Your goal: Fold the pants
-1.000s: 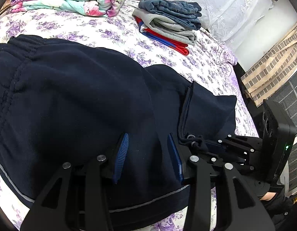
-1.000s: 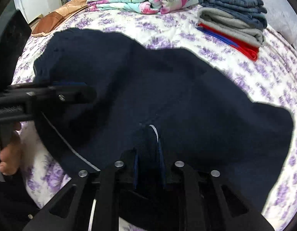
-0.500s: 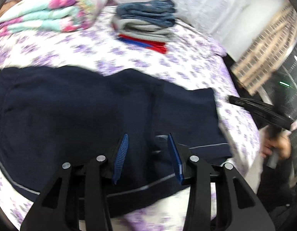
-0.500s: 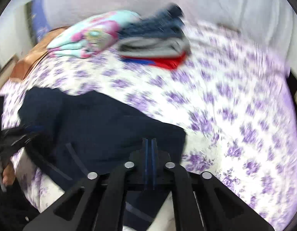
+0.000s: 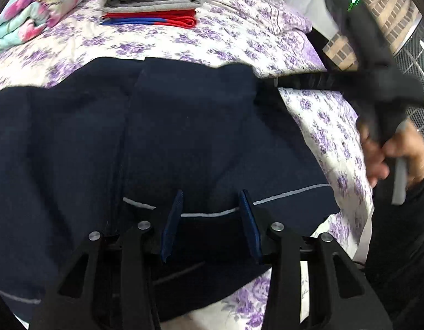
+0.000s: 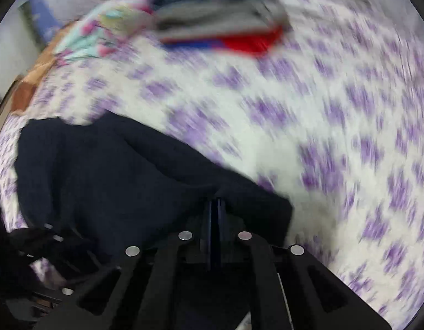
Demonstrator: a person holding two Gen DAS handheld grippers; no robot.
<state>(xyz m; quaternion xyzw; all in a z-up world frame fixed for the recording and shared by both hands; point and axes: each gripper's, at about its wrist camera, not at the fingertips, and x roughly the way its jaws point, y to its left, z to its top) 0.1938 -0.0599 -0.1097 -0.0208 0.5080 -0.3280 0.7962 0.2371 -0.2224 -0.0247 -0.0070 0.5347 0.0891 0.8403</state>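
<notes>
A: Now, where are the pants [image 5: 184, 137]?

B: Spread dark and flat on the floral bedspread [image 5: 239, 38], nearer than the folded clothes stack [image 5: 154, 2]. Soft, limp fleece, likely to sag and drag; take hold at an edge or the piped seam.

A: Grippers?

B: Left gripper [image 5: 212, 217] is wide apart, empty, above the pants. Right gripper [image 6: 214, 214] is pressed together; whether it pinches fabric cannot be told.

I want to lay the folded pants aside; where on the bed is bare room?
Bare sheet lies between the navy pants and the clothes stack, and right of the pants near the right gripper. The far left is crowded: blanket beside the stack.
</notes>
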